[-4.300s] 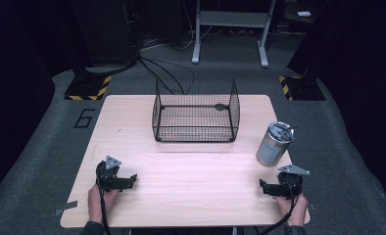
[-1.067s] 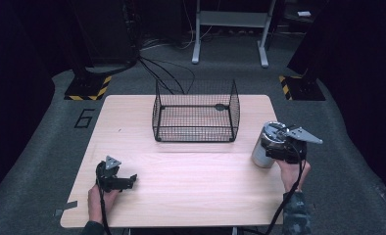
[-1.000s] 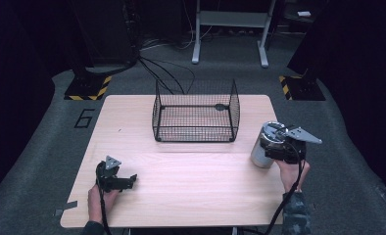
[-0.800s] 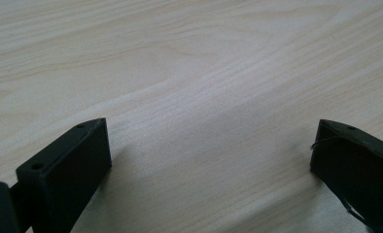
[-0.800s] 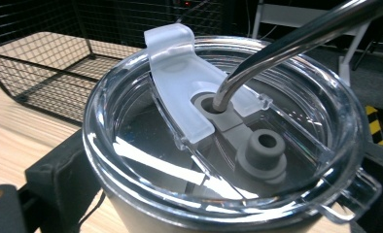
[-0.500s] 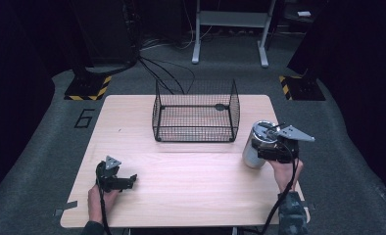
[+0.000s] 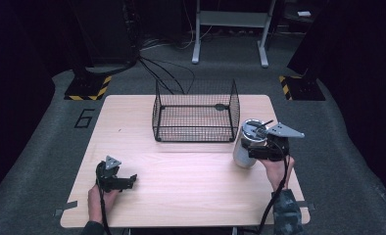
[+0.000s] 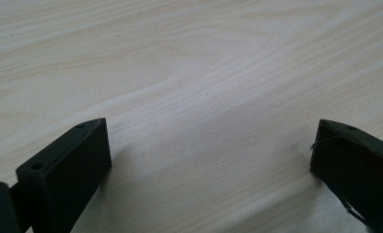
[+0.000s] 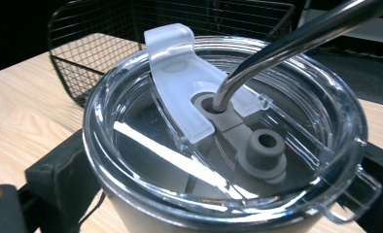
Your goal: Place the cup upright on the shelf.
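Note:
A steel tumbler (image 7: 242, 152) with a clear lid (image 9: 214, 145) and a bent metal straw (image 9: 287, 43) is upright at the table's right side, just beside the front right corner of the black wire basket (image 7: 193, 133). My right gripper (image 7: 257, 152) is shut on the tumbler below its lid, one jaw on each side (image 9: 218, 199). Whether the tumbler's base touches the table I cannot tell. My left gripper (image 7: 127, 181) rests at the front left, open over bare wood (image 8: 209, 160), with nothing between its jaws.
The wooden table (image 7: 181, 196) has free room across its middle and front. The basket (image 9: 97, 53) holds nothing visible. Beyond the table lie a dark floor, cables (image 7: 156, 73) and a metal stand (image 7: 230, 29).
My right gripper came up from the front edge to the tumbler, shut on it, and has shifted it left toward the basket's corner. The left gripper has stayed put.

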Action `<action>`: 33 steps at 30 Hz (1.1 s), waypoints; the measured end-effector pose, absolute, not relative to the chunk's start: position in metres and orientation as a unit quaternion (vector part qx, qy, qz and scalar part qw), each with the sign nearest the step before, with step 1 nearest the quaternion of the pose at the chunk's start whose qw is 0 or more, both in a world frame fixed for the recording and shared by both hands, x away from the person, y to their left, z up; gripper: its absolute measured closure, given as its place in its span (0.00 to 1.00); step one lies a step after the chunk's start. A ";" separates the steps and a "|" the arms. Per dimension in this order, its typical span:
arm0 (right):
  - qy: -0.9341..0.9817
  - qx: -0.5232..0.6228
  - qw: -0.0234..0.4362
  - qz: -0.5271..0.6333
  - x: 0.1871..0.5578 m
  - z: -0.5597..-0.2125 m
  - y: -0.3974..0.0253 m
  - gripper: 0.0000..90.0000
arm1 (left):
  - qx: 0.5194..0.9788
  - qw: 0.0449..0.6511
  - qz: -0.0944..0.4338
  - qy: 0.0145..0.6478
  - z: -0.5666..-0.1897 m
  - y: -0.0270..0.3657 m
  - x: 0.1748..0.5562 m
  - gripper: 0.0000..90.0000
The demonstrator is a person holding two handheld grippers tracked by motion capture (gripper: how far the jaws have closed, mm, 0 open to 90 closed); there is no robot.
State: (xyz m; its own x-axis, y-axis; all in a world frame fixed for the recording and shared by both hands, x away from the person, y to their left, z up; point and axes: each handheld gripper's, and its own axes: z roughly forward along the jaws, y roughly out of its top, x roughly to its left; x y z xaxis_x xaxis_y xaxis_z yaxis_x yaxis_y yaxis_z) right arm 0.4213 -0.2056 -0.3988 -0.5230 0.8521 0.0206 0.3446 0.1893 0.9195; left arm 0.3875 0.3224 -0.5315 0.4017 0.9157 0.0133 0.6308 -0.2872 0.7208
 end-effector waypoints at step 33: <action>0.757 0.347 0.215 0.511 0.432 -0.374 -0.141 0.04 | 0.772 0.325 0.219 0.501 -0.532 0.322 0.387 0.01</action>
